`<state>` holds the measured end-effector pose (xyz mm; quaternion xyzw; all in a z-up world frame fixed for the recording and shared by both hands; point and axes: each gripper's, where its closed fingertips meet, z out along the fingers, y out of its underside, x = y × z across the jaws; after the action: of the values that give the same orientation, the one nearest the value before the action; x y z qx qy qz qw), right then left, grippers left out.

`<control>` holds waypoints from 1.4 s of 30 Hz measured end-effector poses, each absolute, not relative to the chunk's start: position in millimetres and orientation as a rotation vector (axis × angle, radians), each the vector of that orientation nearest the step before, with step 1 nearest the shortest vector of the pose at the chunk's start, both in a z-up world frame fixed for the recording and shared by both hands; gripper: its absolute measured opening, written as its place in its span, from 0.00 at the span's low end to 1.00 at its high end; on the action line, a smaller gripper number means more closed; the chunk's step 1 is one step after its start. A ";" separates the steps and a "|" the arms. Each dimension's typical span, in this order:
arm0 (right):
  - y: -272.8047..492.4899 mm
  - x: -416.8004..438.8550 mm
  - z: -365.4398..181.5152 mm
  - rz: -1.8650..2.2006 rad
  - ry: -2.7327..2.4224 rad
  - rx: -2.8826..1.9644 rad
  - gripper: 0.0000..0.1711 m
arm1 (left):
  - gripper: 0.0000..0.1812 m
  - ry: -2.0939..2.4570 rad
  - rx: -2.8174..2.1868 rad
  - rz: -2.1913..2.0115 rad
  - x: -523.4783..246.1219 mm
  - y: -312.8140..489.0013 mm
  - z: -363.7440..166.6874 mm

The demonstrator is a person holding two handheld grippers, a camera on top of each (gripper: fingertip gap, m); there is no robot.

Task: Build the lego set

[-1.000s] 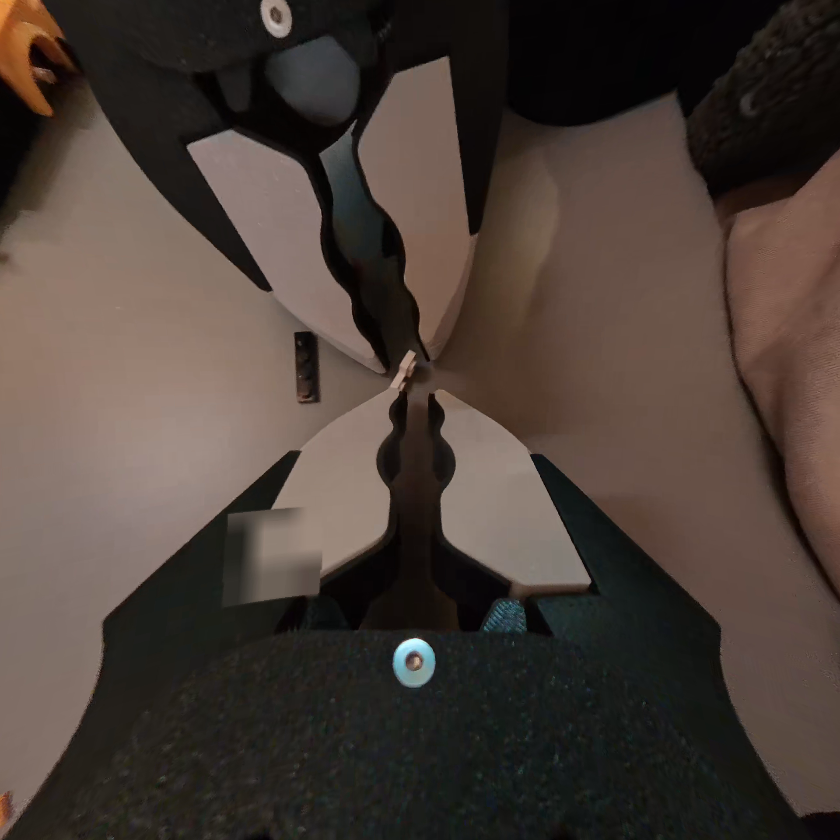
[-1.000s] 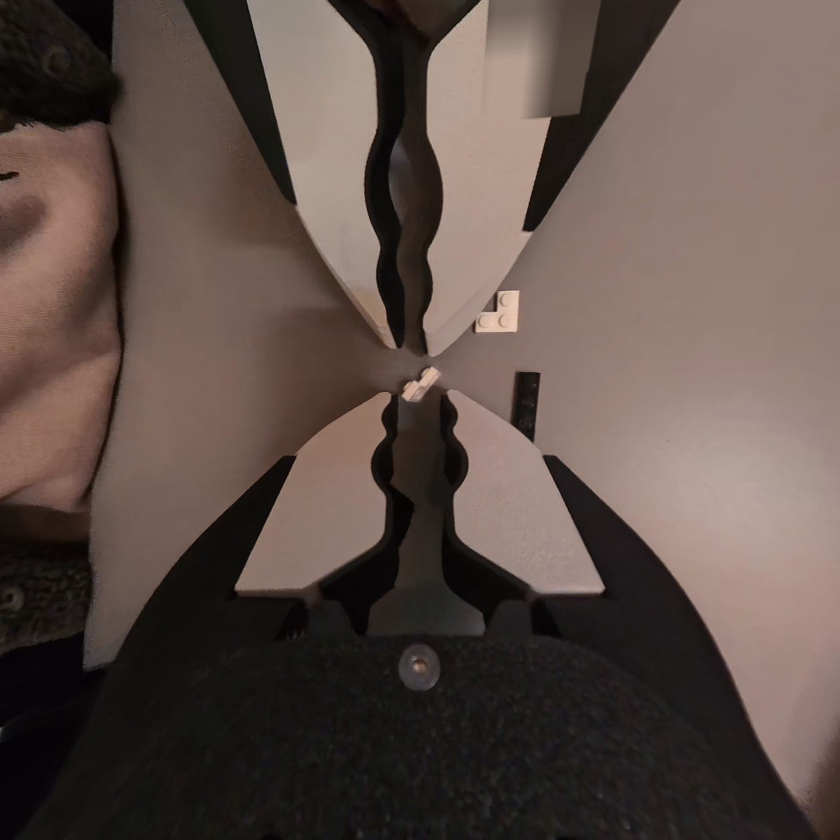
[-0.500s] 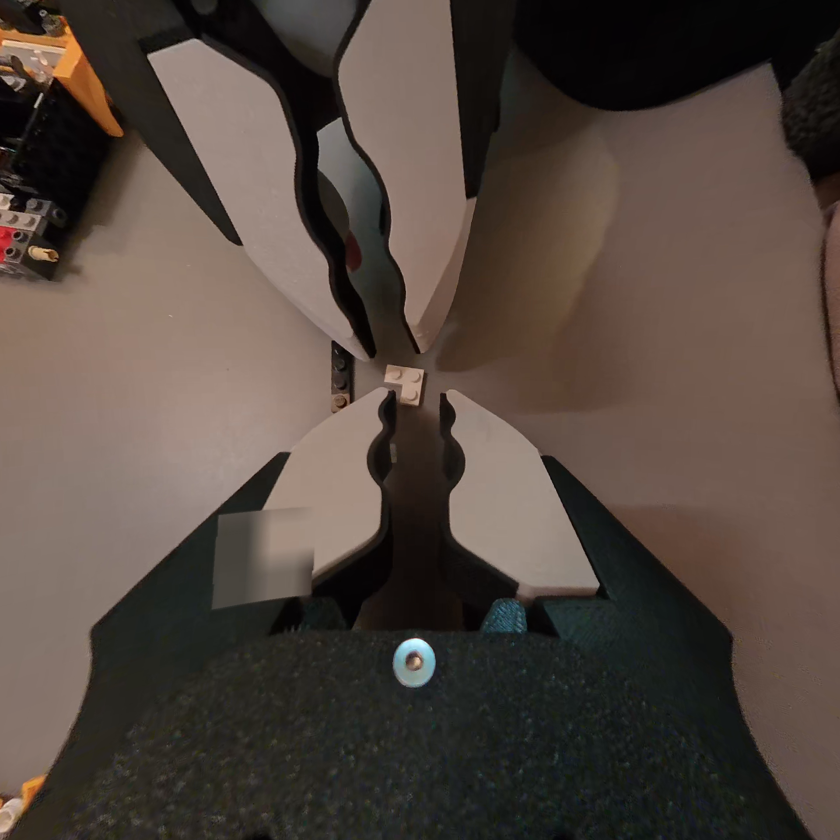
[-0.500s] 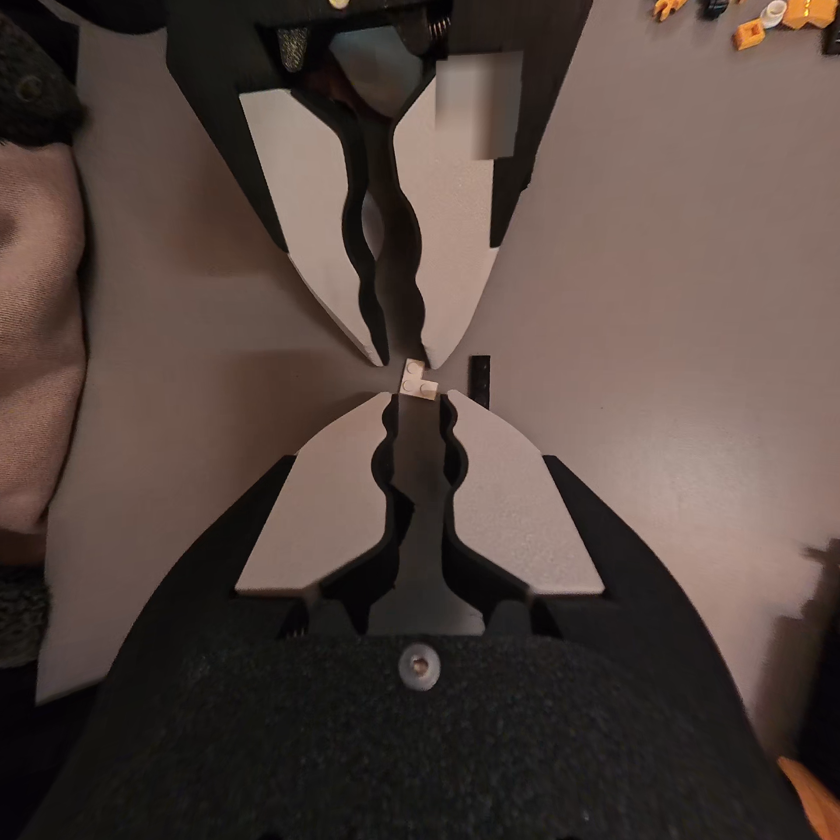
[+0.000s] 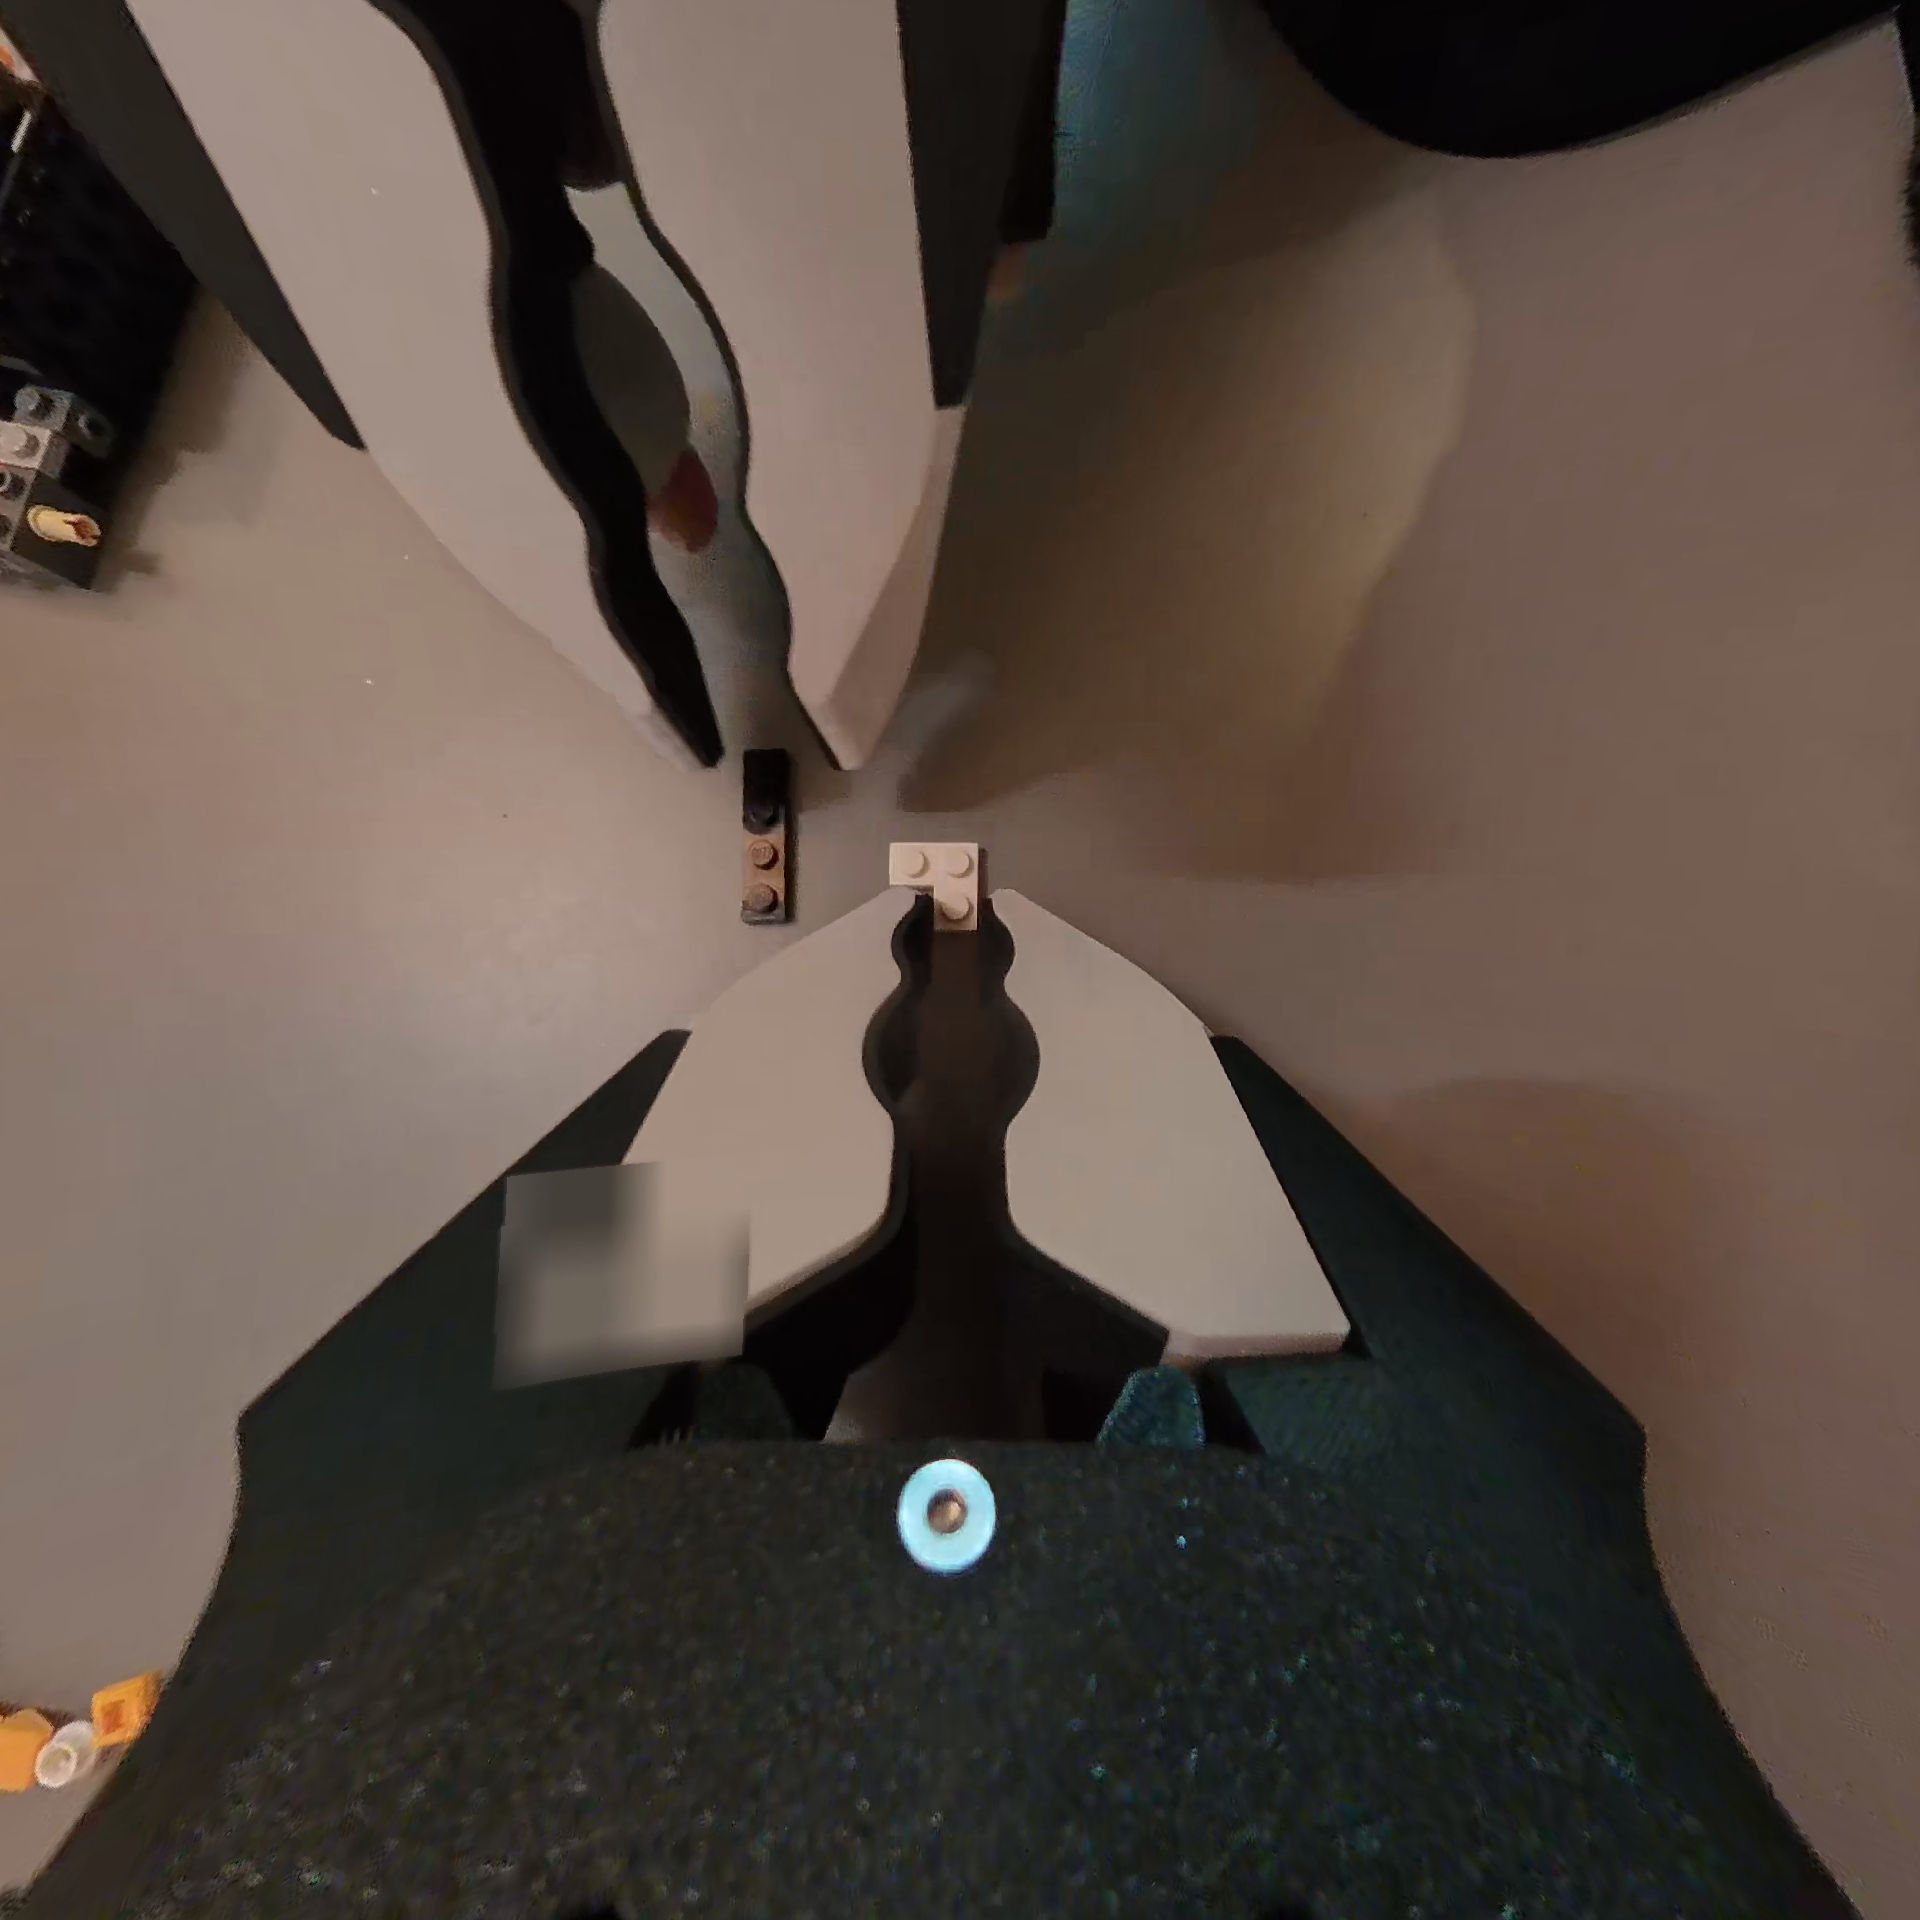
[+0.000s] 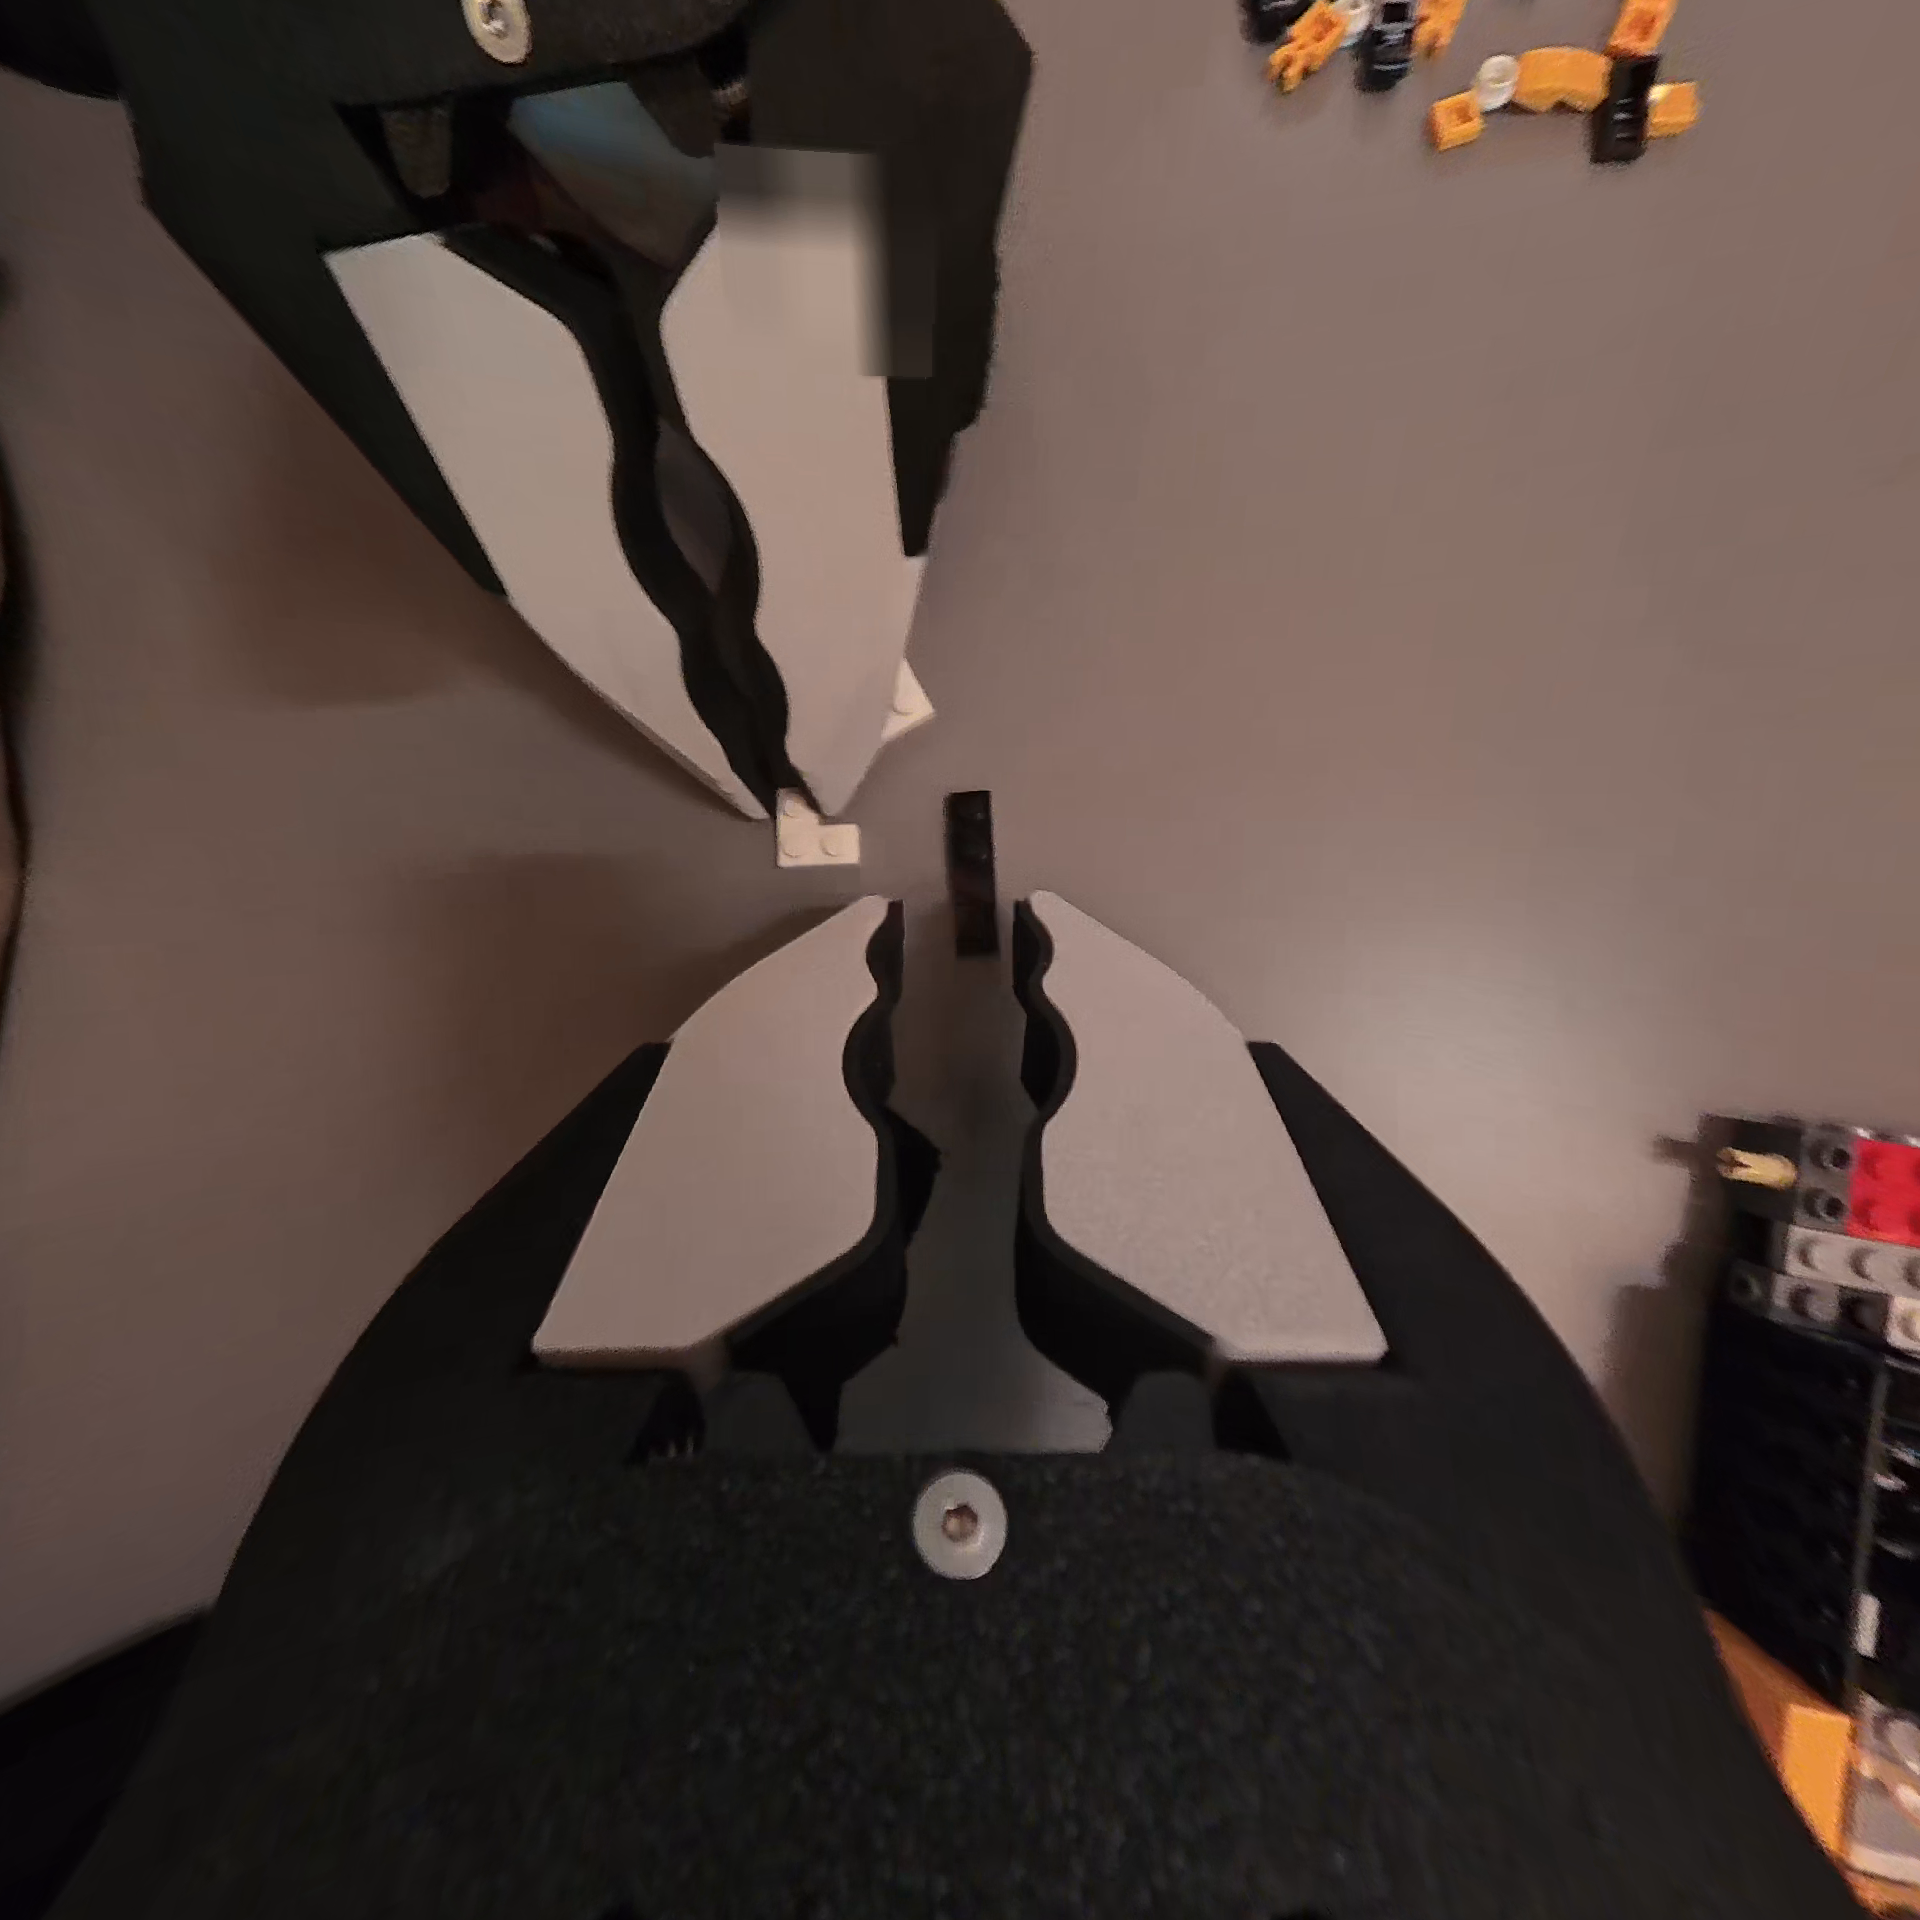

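My left gripper (image 5: 956, 902) is shut on one leg of a white L-shaped corner plate (image 5: 938, 876), held low over the grey table (image 5: 1351, 831). The right wrist view shows this plate (image 6: 819, 840) at the left gripper's (image 6: 795, 805) tips. My right gripper (image 6: 961, 904) is open, its fingertips on either side of the near end of a black studded plate (image 6: 968, 868) lying flat on the table. In the left wrist view the right gripper (image 5: 774, 753) hangs just beyond the black plate (image 5: 766, 836). A second white piece (image 6: 909, 707) lies half hidden behind a left finger.
A partly built black, grey and red model (image 6: 1829, 1299) stands at the right edge, and at the left edge in the left wrist view (image 5: 42, 488). Loose orange, black and white pieces (image 6: 1507, 83) lie at the far right; a few more (image 5: 73, 1745) lie by the left gripper. Left tips to right tips: about 4 cm.
The left gripper has narrowed and now pinches the white corner plate. The right gripper has shifted sideways off that plate to straddle the black plate. Both have drawn slightly apart.
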<state>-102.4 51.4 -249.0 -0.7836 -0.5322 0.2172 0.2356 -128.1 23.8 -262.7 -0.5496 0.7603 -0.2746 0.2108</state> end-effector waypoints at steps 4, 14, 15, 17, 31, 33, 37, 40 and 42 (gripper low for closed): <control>59.9 -98.7 -250.0 0.528 -1.438 -2.137 0.14 | 0.04 2.127 -1.563 -0.724 -134.6 24.8 -262.8; 62.2 -100.5 -252.1 0.501 -1.442 -2.120 0.17 | 0.04 2.056 -1.629 -0.756 -144.5 26.6 -262.7; 62.0 -100.9 -253.3 0.497 -1.446 -2.123 0.17 | 0.04 2.054 -1.627 -0.760 -144.4 26.9 -262.7; 61.3 -102.0 -255.5 0.493 -1.455 -2.126 0.17 | 0.04 2.048 -1.622 -0.768 -144.3 27.2 -262.7; 50.4 -106.8 -260.7 0.562 -1.508 -2.148 0.04 | 0.04 2.004 -1.576 -0.781 -128.5 23.6 -262.2; 49.4 -104.3 -256.7 0.570 -1.503 -2.140 0.04 | 0.05 1.996 -1.556 -0.764 -124.9 23.4 -262.0; 41.8 -110.0 -242.2 0.594 -1.522 -2.075 0.04 | 0.09 2.011 -1.548 -0.776 -131.3 25.0 -254.4; 36.5 -117.7 -240.6 0.587 -1.554 -2.050 0.04 | 0.09 1.977 -1.543 -0.826 -138.9 29.8 -237.8; 33.4 -124.6 -241.0 0.600 -1.567 -2.040 0.04 | 0.10 1.958 -1.523 -0.842 -139.3 31.6 -233.2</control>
<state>-124.6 33.4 -241.0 -0.7483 -0.5749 0.2199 0.2474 -139.3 31.6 -233.2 -0.5617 0.7222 -0.3105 0.2579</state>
